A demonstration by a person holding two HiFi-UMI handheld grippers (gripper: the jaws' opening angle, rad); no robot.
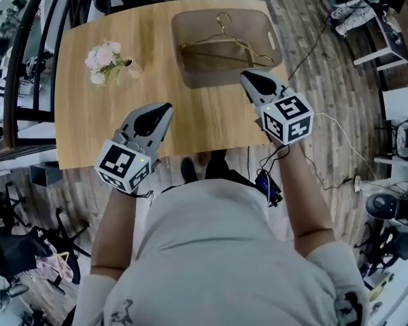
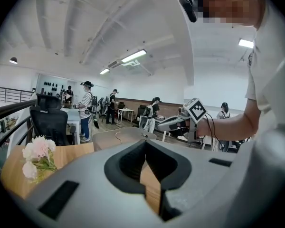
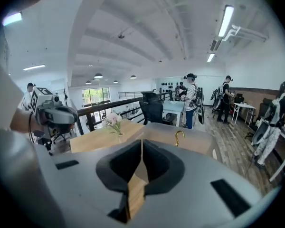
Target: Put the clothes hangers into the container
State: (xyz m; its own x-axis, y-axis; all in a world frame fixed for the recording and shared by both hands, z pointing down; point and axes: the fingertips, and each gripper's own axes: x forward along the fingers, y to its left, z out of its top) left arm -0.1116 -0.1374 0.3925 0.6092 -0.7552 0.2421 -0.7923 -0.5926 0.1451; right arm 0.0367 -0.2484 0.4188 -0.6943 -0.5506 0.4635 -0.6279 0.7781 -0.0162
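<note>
A gold wire hanger (image 1: 224, 46) lies inside the grey-brown container (image 1: 190, 73) at the far right of the wooden table (image 1: 156, 80). Its hook (image 3: 179, 136) sticks up above the container's rim (image 3: 199, 144) in the right gripper view. My right gripper (image 1: 247, 77) hovers over the container's near edge, jaws shut with nothing between them (image 3: 141, 141). Over the table's near edge, my left gripper (image 1: 164, 107) is also shut and empty (image 2: 145, 142), its tips meeting. No other hanger is in view.
A small bunch of pink and white flowers (image 1: 105, 61) lies on the table's left part. A dark railing (image 1: 27, 53) runs along the left. Cables trail on the wooden floor (image 1: 326, 134) to the right. Several people stand at desks far off.
</note>
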